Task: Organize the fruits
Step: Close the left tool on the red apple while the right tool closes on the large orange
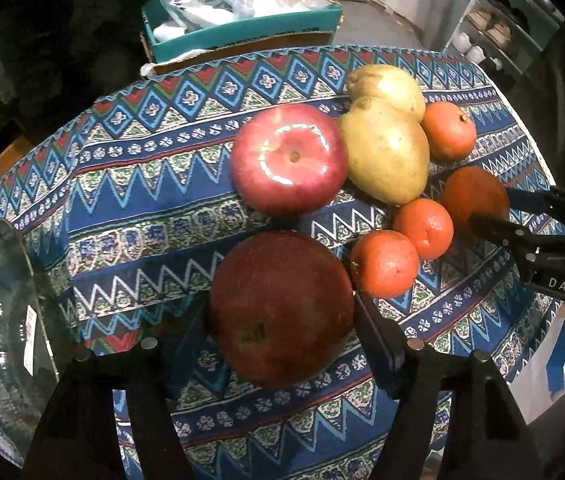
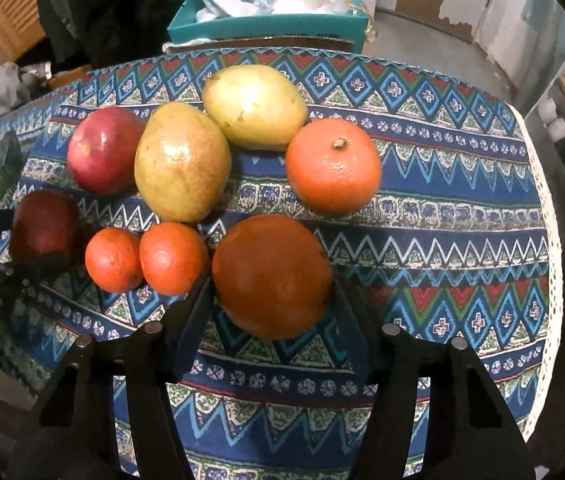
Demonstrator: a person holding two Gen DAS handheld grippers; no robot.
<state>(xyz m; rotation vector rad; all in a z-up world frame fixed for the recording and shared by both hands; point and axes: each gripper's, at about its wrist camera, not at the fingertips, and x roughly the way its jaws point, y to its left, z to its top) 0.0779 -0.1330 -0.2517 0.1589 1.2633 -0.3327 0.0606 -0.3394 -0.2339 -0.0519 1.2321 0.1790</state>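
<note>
Fruit lies grouped on a patterned tablecloth (image 1: 142, 208). In the left wrist view my left gripper (image 1: 280, 320) has its jaws on both sides of a dark red apple (image 1: 280, 308). Behind it lie a second red apple (image 1: 288, 160), two yellow pears (image 1: 386, 156), and small mandarins (image 1: 384, 264). In the right wrist view my right gripper (image 2: 270, 300) has its jaws on both sides of a large orange (image 2: 270, 276). That gripper also shows in the left wrist view (image 1: 494, 216) at the orange (image 1: 474, 196). Whether either grip is tight is unclear.
A clear glass bowl (image 1: 6, 320) sits at the table's left edge. A teal box (image 1: 242, 28) with plastic bags stands behind the table. A shelf (image 1: 514, 28) is at the far right. The tablecloth's white edge (image 2: 542, 200) marks the right table side.
</note>
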